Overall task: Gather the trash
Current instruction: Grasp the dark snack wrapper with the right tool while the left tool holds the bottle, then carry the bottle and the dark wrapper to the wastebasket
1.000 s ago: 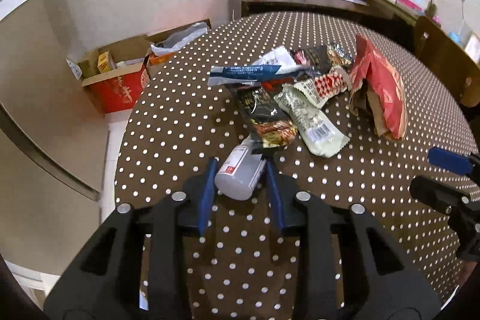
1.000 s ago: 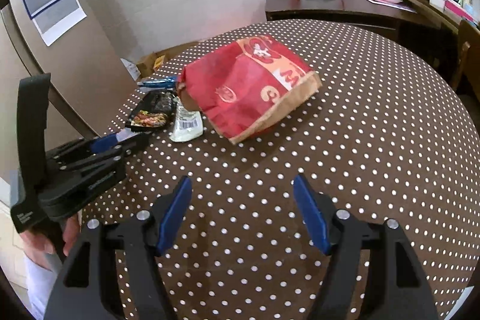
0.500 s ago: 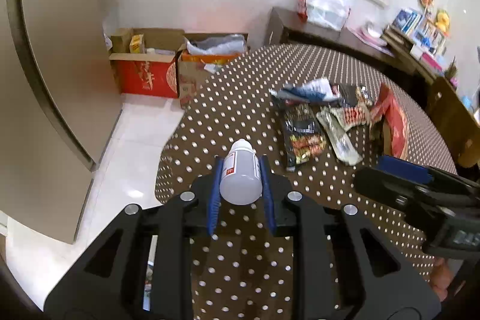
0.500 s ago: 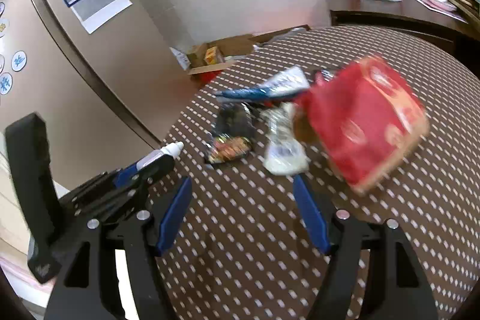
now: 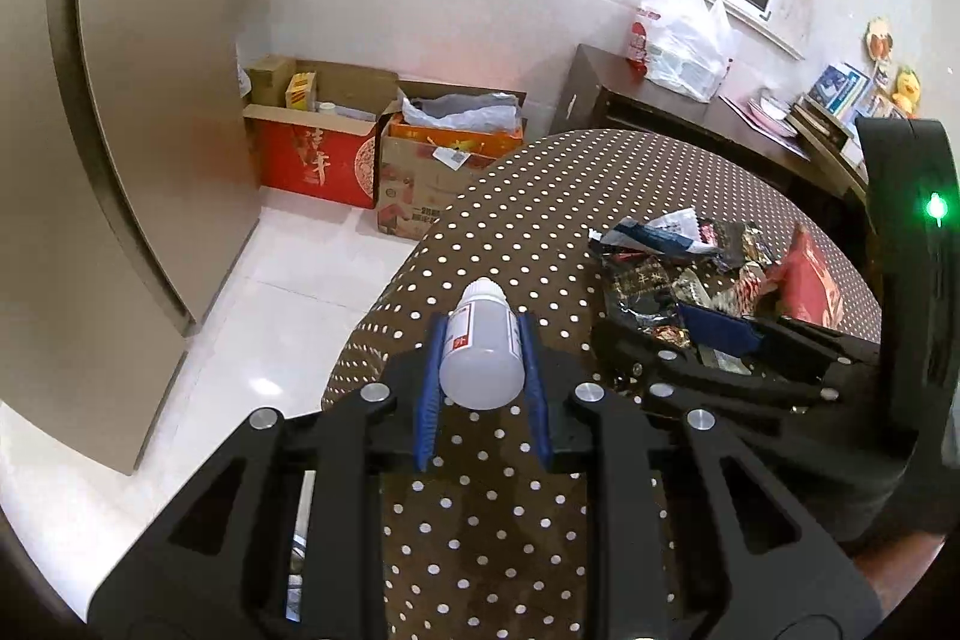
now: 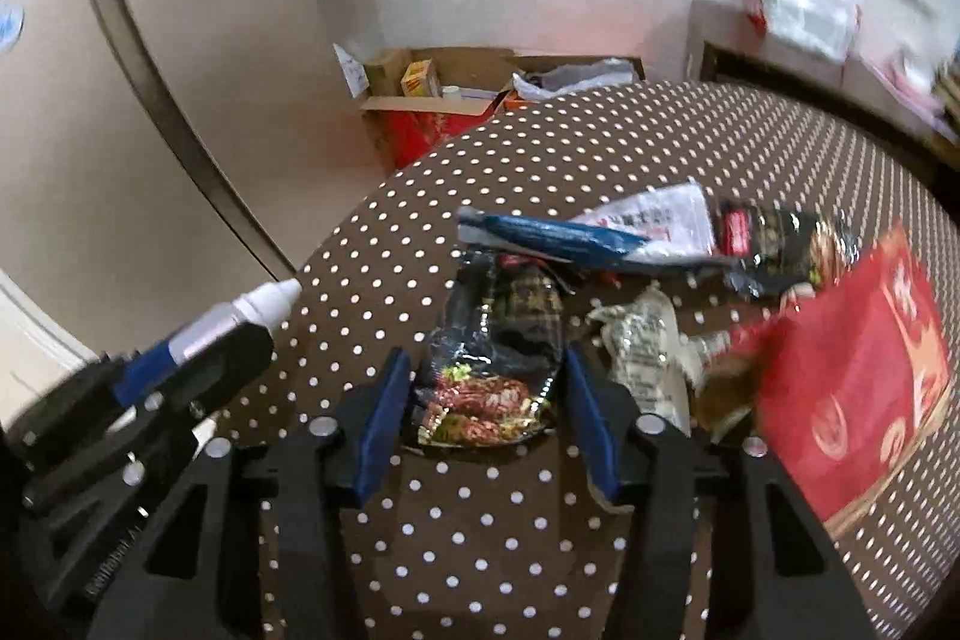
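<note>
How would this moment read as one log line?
left gripper: shut on white bottle | right gripper: open, straddling black snack wrapper | table: wrappers remain

Left wrist view: high above the near-left edge of the desk [image 5: 540, 220], facing out past that edge to the floor and cardboard boxes [image 5: 384, 160]. Right wrist view: low, close over the wrapper pile [image 6: 600, 292], facing the far-left edge. Shared: wrappers, boxes, the other hand-held gripper.

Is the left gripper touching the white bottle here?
Touching. In the left wrist view the left gripper is shut on the white bottle, both blue pads pressed against its sides, holding it above the dotted table.
</note>
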A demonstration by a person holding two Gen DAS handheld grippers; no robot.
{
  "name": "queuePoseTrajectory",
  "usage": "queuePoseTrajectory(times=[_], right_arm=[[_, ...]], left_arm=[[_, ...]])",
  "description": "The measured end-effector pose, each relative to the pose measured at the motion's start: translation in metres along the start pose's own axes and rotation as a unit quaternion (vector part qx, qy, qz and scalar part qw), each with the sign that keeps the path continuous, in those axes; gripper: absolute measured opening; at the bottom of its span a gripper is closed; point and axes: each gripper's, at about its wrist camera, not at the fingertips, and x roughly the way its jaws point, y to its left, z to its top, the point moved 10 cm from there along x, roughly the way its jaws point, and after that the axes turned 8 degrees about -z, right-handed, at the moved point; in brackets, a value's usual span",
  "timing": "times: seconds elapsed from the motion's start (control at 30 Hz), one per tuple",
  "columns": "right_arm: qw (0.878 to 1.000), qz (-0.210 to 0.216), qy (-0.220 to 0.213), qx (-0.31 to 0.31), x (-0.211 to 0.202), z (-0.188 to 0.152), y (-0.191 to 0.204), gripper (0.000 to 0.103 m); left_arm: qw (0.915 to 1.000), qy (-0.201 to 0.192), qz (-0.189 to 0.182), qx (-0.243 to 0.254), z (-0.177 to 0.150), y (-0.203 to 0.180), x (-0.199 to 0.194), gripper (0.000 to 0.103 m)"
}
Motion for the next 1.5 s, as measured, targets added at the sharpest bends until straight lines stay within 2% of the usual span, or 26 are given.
queuePoseTrajectory(times=[0.1, 0.27, 0.4, 0.67, 0.83, 1.17, 1.37, 1.5], right_arm=[[1.0, -0.013, -0.001, 0.006, -0.001, -0.002, -0.002, 0.038], [0.999, 0.023, -0.014, 0.037, -0.026, -0.014, -0.005, 0.013], [0.999, 0.021, -0.02, 0.041, -0.042, -0.024, -0.007, 0.01], [0.997, 0.043, -0.031, 0.063, -0.079, -0.051, -0.005, 0.01], [0.996, 0.062, -0.046, 0.055, -0.105, -0.064, 0.014, 0.01], [0.994, 0.102, -0.044, 0.013, -0.126, -0.087, 0.085, 0.01], [0.992, 0.124, -0.022, -0.024, -0.121, -0.106, 0.14, 0.01], [0.989, 0.139, 0.002, -0.045, -0.111, -0.12, 0.175, 0.01]], left_arm=[[0.9999, -0.004, 0.002, -0.01, -0.001, 0.004, -0.002, 0.024], [0.9996, -0.018, -0.008, -0.019, -0.004, 0.003, -0.017, 0.024], [0.9993, -0.025, -0.016, -0.024, -0.009, -0.002, -0.033, 0.024], [0.9993, -0.031, -0.01, -0.018, -0.033, -0.007, -0.065, 0.024], [0.9987, -0.038, 0.0, -0.035, -0.055, 0.004, -0.087, 0.024], [0.9944, -0.045, 0.051, -0.081, -0.098, 0.064, -0.138, 0.024], [0.9876, -0.043, 0.091, -0.12, -0.13, 0.11, -0.165, 0.024], [0.9802, -0.031, 0.113, -0.16, -0.156, 0.144, -0.174, 0.024]])
